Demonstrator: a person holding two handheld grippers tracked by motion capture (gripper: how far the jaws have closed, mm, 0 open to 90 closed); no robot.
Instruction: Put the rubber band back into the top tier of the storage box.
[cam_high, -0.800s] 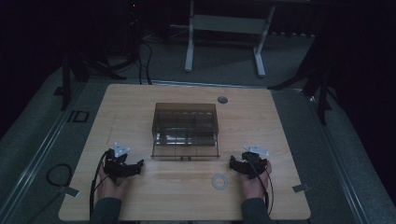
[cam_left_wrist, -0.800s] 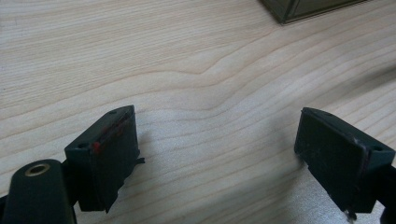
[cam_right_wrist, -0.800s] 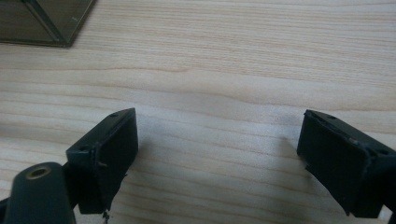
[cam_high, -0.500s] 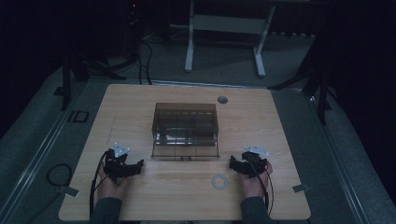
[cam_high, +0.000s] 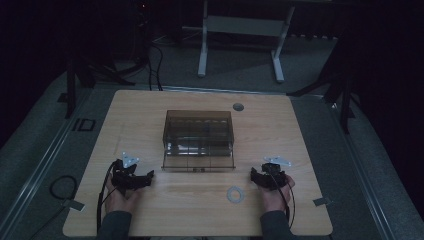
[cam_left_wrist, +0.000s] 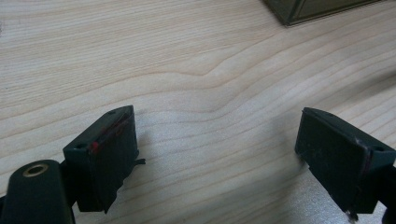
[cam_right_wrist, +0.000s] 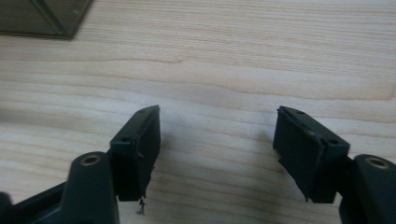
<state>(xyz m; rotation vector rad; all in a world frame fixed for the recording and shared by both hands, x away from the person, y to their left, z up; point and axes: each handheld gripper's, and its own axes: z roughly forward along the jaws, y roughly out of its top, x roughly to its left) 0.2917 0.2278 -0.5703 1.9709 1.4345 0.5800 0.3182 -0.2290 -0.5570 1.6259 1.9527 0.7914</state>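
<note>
A dark see-through plastic box (cam_high: 198, 139) stands in the middle of the wooden table (cam_high: 150, 110), its low front edge toward me. My left gripper (cam_high: 148, 176) rests on the table to the box's front left, held in a hand, jaws wide apart with bare wood between them (cam_left_wrist: 217, 140). A corner of the box (cam_left_wrist: 322, 9) lies ahead of it. My right gripper (cam_high: 253, 175) rests to the box's front right, also open over bare wood (cam_right_wrist: 217, 140), with another box corner (cam_right_wrist: 42, 16) at the upper left.
A small pale ring (cam_high: 234, 194) lies on the table just left of my right hand. A round grey cap (cam_high: 238, 106) sits near the far edge. A white desk frame (cam_high: 240, 35) stands on the floor beyond the table. A tape tab (cam_high: 320, 201) sticks off the right edge.
</note>
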